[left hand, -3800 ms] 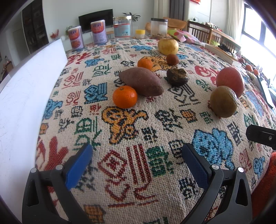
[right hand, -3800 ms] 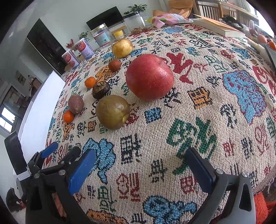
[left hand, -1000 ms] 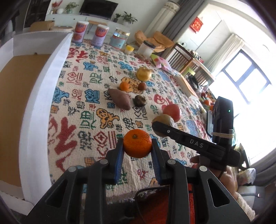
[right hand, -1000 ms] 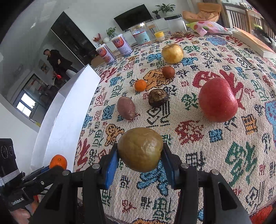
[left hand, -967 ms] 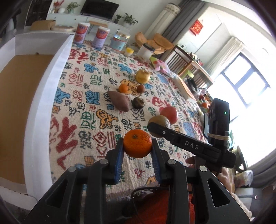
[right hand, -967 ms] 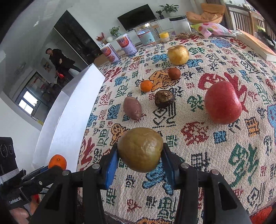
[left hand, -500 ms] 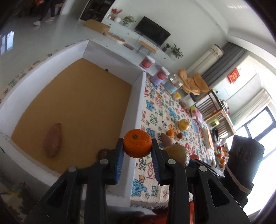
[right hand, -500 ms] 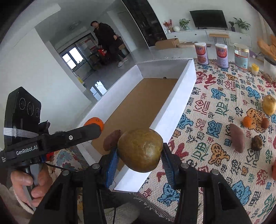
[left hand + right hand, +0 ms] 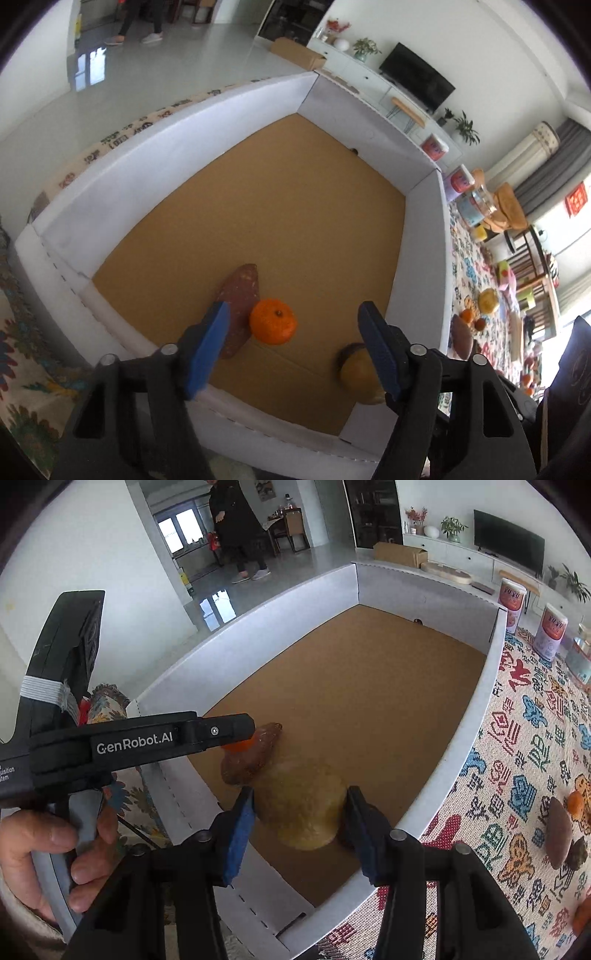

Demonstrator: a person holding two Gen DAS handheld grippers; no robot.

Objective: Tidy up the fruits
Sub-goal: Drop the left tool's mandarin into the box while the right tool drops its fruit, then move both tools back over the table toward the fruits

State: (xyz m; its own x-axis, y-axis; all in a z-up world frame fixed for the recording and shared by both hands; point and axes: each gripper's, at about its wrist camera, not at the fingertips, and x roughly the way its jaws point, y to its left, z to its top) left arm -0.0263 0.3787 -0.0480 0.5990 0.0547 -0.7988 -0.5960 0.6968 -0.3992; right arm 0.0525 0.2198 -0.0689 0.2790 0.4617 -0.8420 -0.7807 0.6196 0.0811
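A white-walled box (image 9: 236,107) with a brown floor fills both views. My left gripper (image 9: 293,332) is open above its near end. The orange (image 9: 272,321) is free between the spread jaws, beside a sweet potato (image 9: 240,295) that lies on the box floor. My right gripper (image 9: 299,812) hangs over the same end of the box (image 9: 495,686) with its jaws apart. The blurred olive-brown round fruit (image 9: 303,805) sits between them, and it also shows in the left wrist view (image 9: 360,376). Whether the jaws still touch it I cannot tell.
More fruit lies on the patterned cloth to the right: a sweet potato (image 9: 559,832), an orange (image 9: 576,803) and a dark fruit (image 9: 580,853). Tins (image 9: 550,631) stand at the far end. A person (image 9: 236,528) walks in the background.
Both grippers moved from the cloth to over the box. The left jaws opened and let go of the orange. The right jaws have spread around the olive-brown fruit.
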